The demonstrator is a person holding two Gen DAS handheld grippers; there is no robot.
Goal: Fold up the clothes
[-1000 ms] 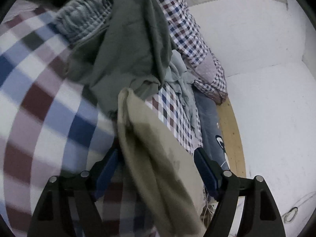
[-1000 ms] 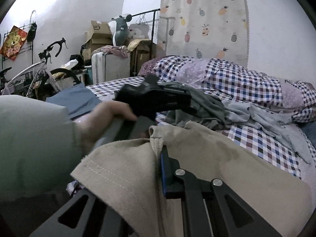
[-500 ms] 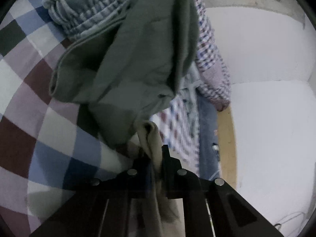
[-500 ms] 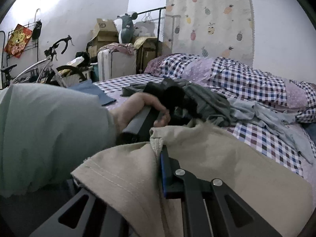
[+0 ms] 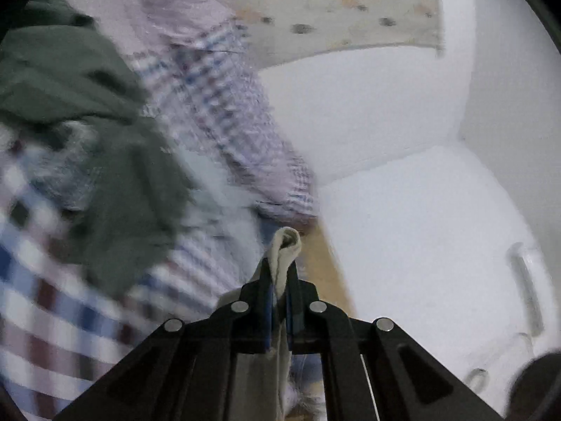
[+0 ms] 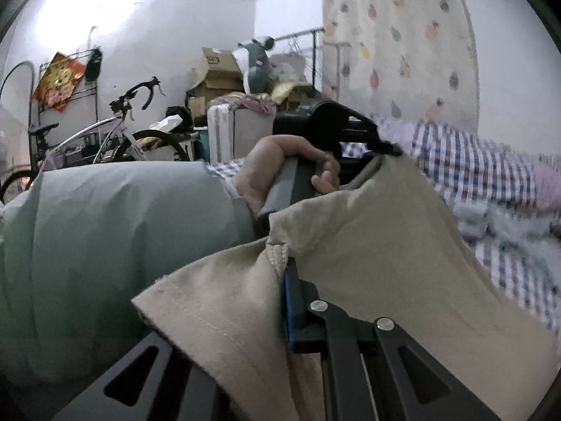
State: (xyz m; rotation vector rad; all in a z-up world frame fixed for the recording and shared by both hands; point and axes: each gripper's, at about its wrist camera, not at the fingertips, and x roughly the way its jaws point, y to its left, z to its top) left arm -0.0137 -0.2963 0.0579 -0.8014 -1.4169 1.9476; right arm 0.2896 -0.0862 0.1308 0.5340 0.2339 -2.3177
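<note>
Left wrist view: left gripper point(image 5: 279, 293) clamped on beige garment point(image 5: 285, 249) edge; right gripper point(image 6: 285, 301) pinches its hem, cloth held above bed point(image 6: 491, 172). Keep both corners level, cloth taut.

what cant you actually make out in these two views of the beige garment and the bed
- Left wrist view: the dark green garment and checked bedding are smeared by motion blur.
- Right wrist view: the beige garment drapes over the right claw, hiding one finger.
- Both views: the beige garment's type and full shape, cut off by the bottom edge.
</note>
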